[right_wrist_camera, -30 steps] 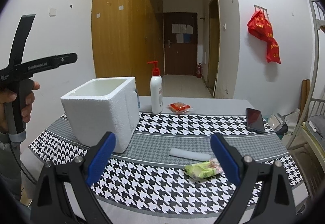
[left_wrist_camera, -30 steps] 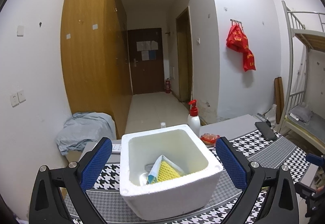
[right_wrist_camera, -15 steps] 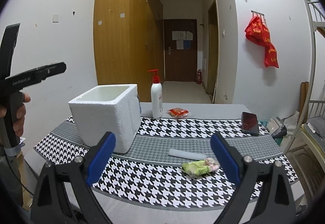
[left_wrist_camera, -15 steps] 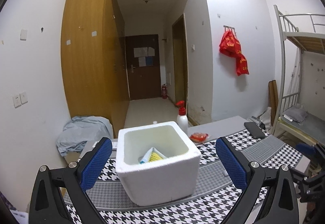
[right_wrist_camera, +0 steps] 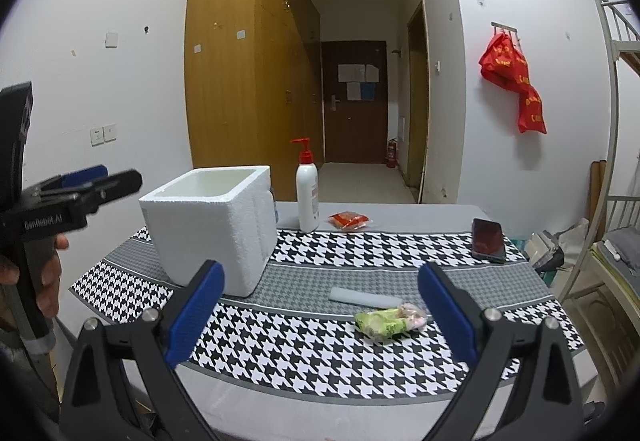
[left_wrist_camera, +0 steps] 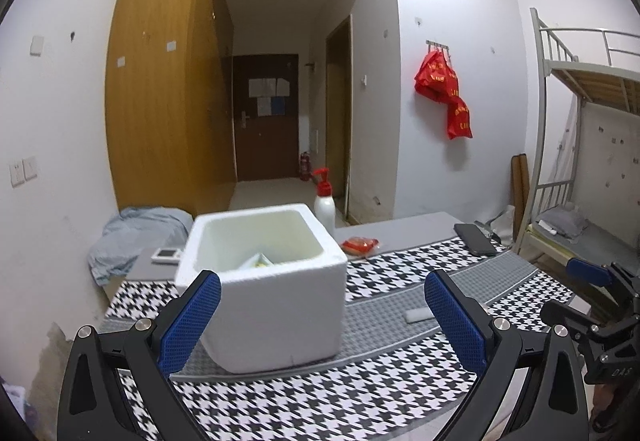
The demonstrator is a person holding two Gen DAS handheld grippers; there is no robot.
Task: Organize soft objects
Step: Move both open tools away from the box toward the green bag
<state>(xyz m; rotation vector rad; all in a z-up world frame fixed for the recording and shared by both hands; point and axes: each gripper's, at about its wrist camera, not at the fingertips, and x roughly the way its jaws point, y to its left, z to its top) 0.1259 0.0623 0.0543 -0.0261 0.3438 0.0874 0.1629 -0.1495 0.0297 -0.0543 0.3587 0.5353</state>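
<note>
Legibly, "GenRobot.AI" is showing on the left gripper (right_wrist_camera: 100, 181), which is gaping wide and empty; the right gripper (right_wrist_camera: 320, 305) is likewise hanging spread above the green packet (right_wrist_camera: 384, 323).

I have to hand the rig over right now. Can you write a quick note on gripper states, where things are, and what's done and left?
Left gripper: open, empty, in front of the white foam box.
Right gripper: open, empty, aimed over the table's right half.
Done: one blue-and-yellow packet lies inside the box.
Left: green-and-pink soft bag and pale foam strip on the houndstooth cloth; red packet beside the red-topped pump bottle.
</note>
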